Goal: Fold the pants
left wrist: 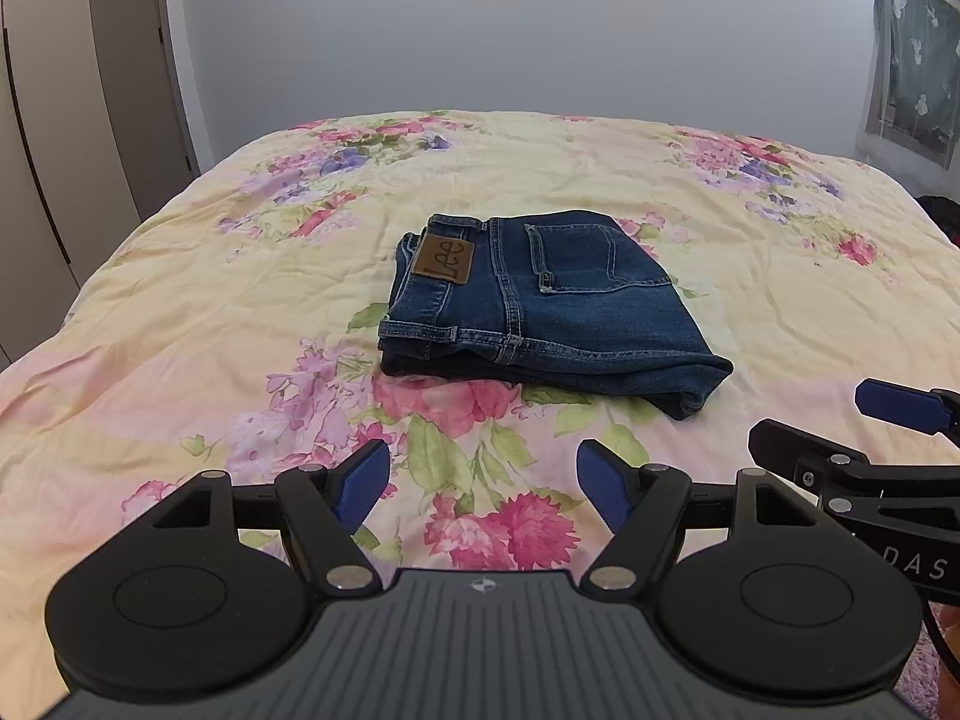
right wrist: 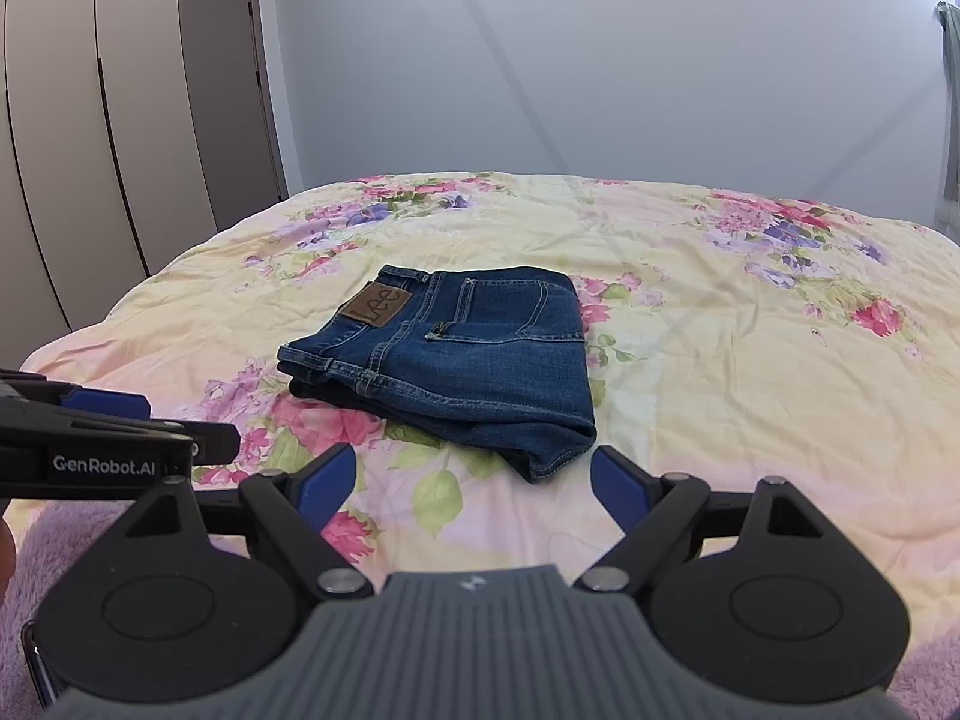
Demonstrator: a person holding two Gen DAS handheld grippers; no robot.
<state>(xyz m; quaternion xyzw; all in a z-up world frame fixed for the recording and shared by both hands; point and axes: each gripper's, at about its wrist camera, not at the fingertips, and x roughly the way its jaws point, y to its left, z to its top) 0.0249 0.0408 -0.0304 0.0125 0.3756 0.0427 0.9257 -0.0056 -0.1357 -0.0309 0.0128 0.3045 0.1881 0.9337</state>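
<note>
Blue jeans [left wrist: 540,306] [right wrist: 462,360] lie folded into a compact stack in the middle of the bed, waistband and brown leather patch [left wrist: 444,261] facing left, back pocket on top. My left gripper [left wrist: 483,483] hovers open just short of the stack's near edge, nothing between its blue pads. My right gripper [right wrist: 474,483] is also open and empty, near the stack's front right corner. Each gripper shows at the edge of the other's view: the right gripper [left wrist: 840,420] at the right, the left gripper [right wrist: 162,423] at the left.
A flowered yellow-pink bedspread [left wrist: 210,330] [right wrist: 750,390] covers the bed. A pale wardrobe [right wrist: 90,150] and a door stand at the left, a grey wall behind. A curtain [left wrist: 912,60] hangs at the far right. A purple fuzzy fabric [right wrist: 54,540] lies at the near edge.
</note>
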